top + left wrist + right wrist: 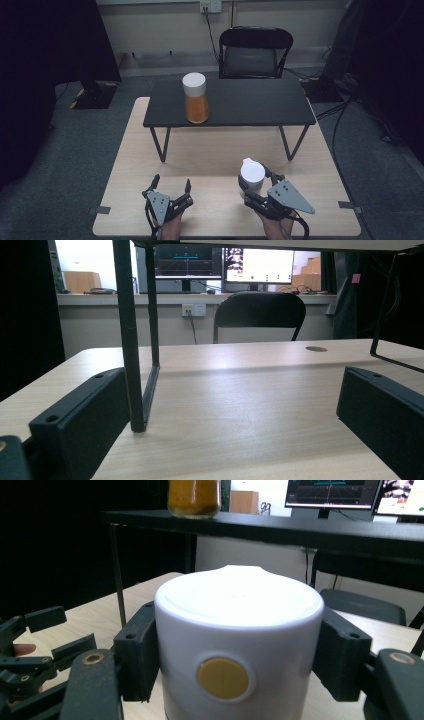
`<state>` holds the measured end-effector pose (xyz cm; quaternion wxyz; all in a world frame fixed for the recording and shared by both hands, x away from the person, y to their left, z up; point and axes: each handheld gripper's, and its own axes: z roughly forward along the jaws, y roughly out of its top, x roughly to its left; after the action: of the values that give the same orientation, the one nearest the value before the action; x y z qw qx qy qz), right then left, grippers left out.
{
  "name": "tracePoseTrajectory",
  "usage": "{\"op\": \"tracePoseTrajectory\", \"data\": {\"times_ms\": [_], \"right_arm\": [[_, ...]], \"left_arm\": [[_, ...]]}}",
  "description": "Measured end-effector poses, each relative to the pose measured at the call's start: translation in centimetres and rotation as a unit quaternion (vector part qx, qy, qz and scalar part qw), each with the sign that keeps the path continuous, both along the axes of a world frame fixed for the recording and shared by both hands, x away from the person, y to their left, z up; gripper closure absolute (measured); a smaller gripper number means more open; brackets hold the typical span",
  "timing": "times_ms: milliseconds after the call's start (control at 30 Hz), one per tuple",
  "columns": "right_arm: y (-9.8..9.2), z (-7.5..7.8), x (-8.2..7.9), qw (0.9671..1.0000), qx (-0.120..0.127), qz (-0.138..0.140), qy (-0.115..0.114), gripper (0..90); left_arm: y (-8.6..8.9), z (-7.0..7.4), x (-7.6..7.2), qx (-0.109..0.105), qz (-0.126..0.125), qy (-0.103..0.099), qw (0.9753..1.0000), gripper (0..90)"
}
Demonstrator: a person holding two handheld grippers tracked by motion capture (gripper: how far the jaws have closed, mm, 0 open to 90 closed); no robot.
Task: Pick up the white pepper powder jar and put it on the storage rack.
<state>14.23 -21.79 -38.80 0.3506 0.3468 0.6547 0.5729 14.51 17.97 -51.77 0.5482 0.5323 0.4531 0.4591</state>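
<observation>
Your right gripper (pixel 256 186) is clamped on the white jar (pixel 252 173), one jaw against each side of the wide white cap, as the right gripper view shows clearly around the jar (pixel 237 645). The jar stands near the front right of the wooden table (pixel 215 150), just ahead of your right hand. Your left gripper (pixel 171 189) rests low at the front left with its jaws spread wide and nothing between them; the left gripper view looks along the bare tabletop (pixel 240 405) towards the black leg (pixel 131 340) of the small raised shelf (pixel 230 102).

Treat the jar as a rigid, smooth thing. The cap looks like glossy plastic, so it is probably slippery, and hard jaws on a round wall touch it along narrow lines only. Whether the jar is full cannot be told from here; assume some weight below the cap. Since you hold it by the cap, the body may sag or the cap may turn or loosen if you lift fast. A lower hold on the body would be steadier. Keep it upright and move slowly.

A second jar (pixel 196 98), white-capped with orange contents, stands on the shelf's left part, well apart from yours.
</observation>
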Motion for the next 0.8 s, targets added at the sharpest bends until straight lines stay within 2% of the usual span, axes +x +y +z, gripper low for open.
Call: {"op": "tracePoseTrajectory", "data": {"times_ms": [367,800], "right_arm": [[-0.5,2.3,1.2,0.9999,0.001,0.008,-0.008,30.3],[-0.2,5.6,3.7,0.9997,0.007,0.018,-0.014,30.3]], "left_arm": [[0.0,0.0,0.0,0.000,0.000,0.000,1.0000,0.3],[0.0,0.0,0.0,0.000,0.000,0.000,1.0000,0.3]]}}
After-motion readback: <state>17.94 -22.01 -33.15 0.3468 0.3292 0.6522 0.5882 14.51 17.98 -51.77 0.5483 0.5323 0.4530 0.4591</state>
